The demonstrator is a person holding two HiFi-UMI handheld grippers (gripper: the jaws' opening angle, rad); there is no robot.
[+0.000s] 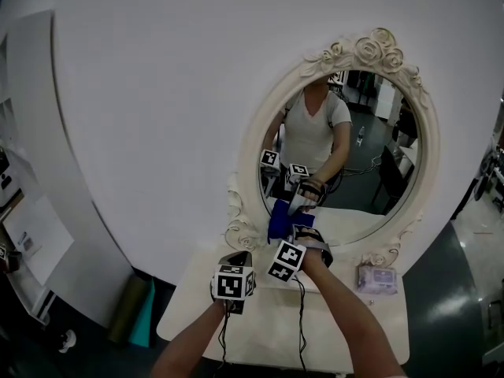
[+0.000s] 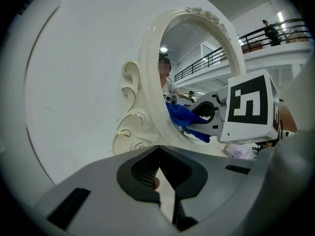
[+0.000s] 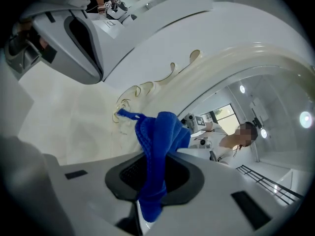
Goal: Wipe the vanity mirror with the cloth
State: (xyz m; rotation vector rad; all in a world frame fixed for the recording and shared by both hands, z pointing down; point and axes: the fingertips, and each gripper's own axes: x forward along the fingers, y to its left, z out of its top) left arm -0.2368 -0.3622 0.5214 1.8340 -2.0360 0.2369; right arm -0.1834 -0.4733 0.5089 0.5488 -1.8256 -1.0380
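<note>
A cream-white worktop [image 1: 260, 325] with a rounded front edge stands against the pale wall. The oval vanity mirror [image 1: 362, 172], in an ornate cream frame topped with carved roses, stands upright along the worktop's back edge. A small packet of wipes [image 1: 376, 277] lies flat on the right side, just beside the mirror's base.

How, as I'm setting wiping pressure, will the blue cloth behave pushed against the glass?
Probably floppy: the blue cloth bunches and droops from the right gripper. Likely light, held by one pinch. Should crumple against the vanity mirror.
</note>
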